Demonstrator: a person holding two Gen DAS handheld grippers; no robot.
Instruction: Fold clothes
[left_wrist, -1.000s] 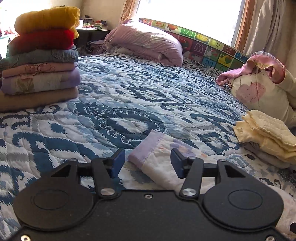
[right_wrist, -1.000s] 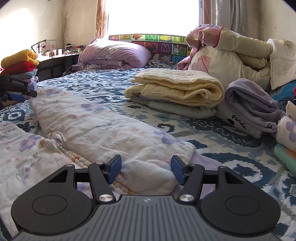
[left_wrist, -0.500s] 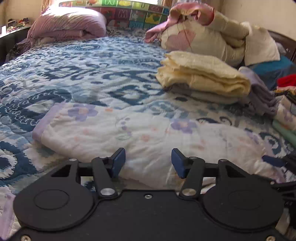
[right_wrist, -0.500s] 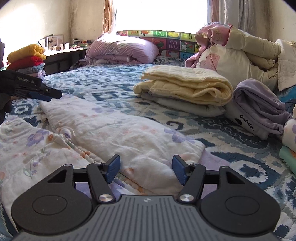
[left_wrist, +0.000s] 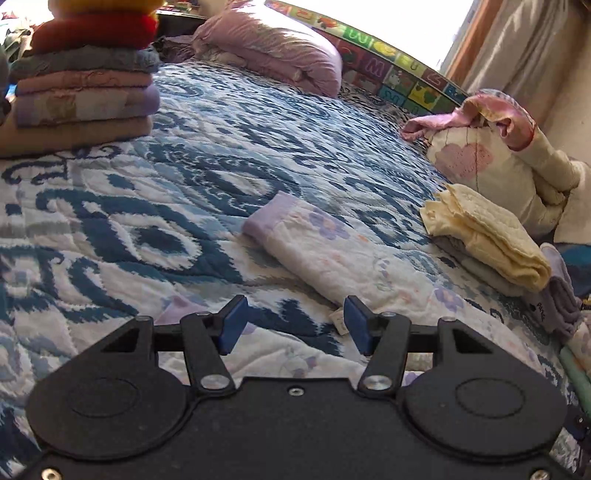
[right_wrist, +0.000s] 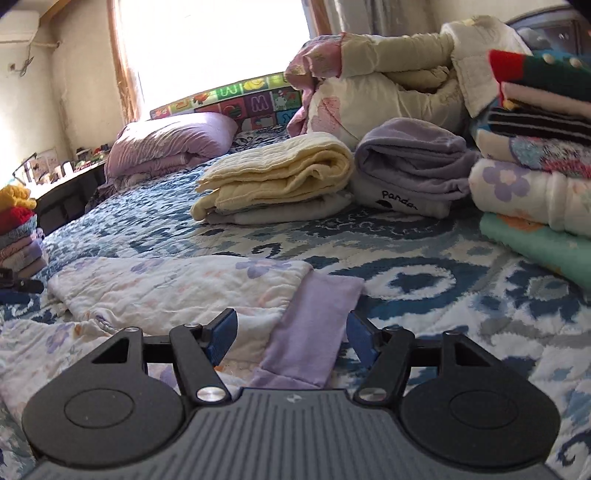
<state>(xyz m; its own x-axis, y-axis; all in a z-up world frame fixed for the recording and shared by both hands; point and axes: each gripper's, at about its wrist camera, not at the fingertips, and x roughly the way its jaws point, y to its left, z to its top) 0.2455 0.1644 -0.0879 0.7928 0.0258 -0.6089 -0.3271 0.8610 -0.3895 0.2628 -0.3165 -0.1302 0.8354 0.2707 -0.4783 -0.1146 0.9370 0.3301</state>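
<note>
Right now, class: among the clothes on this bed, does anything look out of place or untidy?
Yes: the floral garment lies loose on the quilt, its lilac cuff trailing, while the other clothes sit folded in stacks.

- Right gripper (right_wrist: 291, 332) spread wide, nothing between fingers, low over lilac cuff (right_wrist: 314, 325) of floral quilted garment (right_wrist: 177, 284).
- Garment lies flat on blue-white patterned bedspread (right_wrist: 424, 280).
- Behind it: folded yellow blanket (right_wrist: 280, 173) on top of a grey folded piece, next to a folded lilac garment (right_wrist: 413, 162) printed "panda".
- Right edge: stack of folded clothes (right_wrist: 535, 177), mint one at bottom.
- Far left: second folded stack (right_wrist: 18, 229).
- Purple pillow (right_wrist: 173, 144) by bright window.
</note>
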